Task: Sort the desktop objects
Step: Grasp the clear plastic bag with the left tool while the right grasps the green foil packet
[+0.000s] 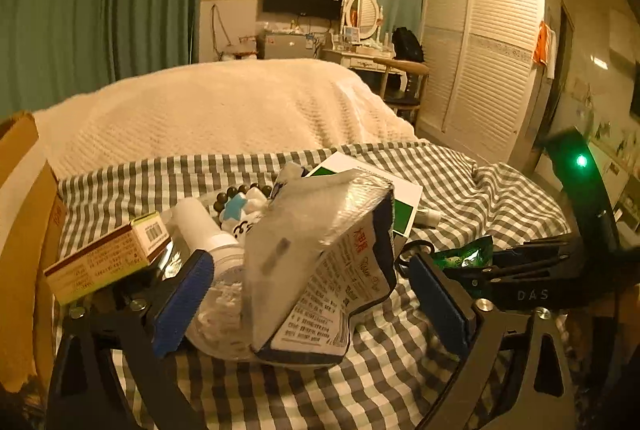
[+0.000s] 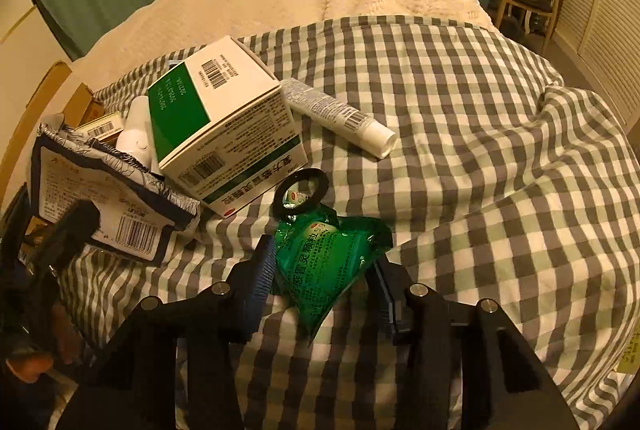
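The sachet (image 2: 332, 262) lies before the box (image 2: 224, 118), tube (image 2: 340, 114) right.

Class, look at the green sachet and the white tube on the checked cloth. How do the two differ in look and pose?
The green sachet is a flat, crinkled, glossy pouch; the white tube is a smooth cylinder with a cap. The green sachet sits between the right gripper fingers; the white tube lies apart, untouched. The sachet is green all over; the tube is white with a barcode. Both lie on the checked cloth and carry print.
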The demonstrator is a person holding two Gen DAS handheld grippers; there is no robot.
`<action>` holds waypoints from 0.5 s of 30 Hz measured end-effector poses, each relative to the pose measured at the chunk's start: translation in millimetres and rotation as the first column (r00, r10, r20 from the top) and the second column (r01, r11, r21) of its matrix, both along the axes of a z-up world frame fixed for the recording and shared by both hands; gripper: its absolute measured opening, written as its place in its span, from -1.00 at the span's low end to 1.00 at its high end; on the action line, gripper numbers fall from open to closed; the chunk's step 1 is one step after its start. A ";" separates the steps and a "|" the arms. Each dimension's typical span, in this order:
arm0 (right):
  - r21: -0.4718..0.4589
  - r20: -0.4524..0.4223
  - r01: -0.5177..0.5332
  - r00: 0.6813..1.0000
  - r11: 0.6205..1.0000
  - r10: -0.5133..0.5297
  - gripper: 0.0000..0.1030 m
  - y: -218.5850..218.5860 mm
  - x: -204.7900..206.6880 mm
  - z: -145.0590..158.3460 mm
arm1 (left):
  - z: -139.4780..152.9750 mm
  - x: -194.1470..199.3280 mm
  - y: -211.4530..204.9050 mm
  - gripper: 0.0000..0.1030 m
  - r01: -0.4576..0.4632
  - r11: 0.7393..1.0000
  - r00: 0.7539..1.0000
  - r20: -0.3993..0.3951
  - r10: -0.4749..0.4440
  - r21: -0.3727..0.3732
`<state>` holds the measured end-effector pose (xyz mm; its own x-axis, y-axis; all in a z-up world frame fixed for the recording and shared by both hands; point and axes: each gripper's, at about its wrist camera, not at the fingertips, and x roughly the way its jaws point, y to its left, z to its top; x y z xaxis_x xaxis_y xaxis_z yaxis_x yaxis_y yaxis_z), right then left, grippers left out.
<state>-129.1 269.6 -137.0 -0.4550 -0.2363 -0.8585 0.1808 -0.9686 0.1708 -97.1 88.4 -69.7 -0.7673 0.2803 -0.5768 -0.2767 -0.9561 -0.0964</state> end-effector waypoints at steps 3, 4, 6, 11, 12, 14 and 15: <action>0.001 0.000 -0.003 1.000 1.000 0.003 -0.16 -1.7 4.4 1.6 | 3.8 0.1 0.2 0.45 0.003 1.000 1.000 0.024 -0.002 -0.029; 0.003 -0.002 -0.006 1.000 1.000 0.006 -0.16 -2.0 5.9 4.0 | 5.3 0.7 0.4 0.21 0.005 1.000 1.000 0.028 -0.004 -0.031; 0.012 -0.009 -0.011 1.000 1.000 0.011 -0.16 -2.1 5.7 7.3 | 9.2 3.1 0.9 -0.16 0.016 0.999 0.999 0.040 -0.015 -0.030; 0.042 -0.053 -0.025 0.998 0.999 0.028 -0.17 -1.9 15.0 23.9 | 18.6 13.5 6.2 -0.63 0.059 0.997 0.997 0.058 -0.056 -0.050; 0.048 -0.064 -0.025 0.998 0.999 0.028 -0.18 -1.8 17.1 26.7 | 21.0 17.3 7.0 -0.63 0.060 0.997 0.997 0.053 -0.057 -0.053; 0.049 -0.081 -0.023 0.996 0.999 0.027 -0.18 -1.1 22.9 33.7 | 24.1 20.8 7.3 -0.65 0.060 0.997 0.997 0.054 -0.057 -0.047; 0.049 -0.091 -0.023 0.996 0.999 0.027 -0.18 -0.7 25.3 37.2 | 25.8 22.3 7.2 -0.66 0.055 0.998 0.997 0.056 -0.052 -0.043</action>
<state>-103.8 268.9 -99.8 -0.5264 -0.2079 -0.8244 0.2177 -0.9703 0.1057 -74.8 95.6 -43.9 -0.7186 0.2933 -0.6305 -0.3229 -0.9438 -0.0711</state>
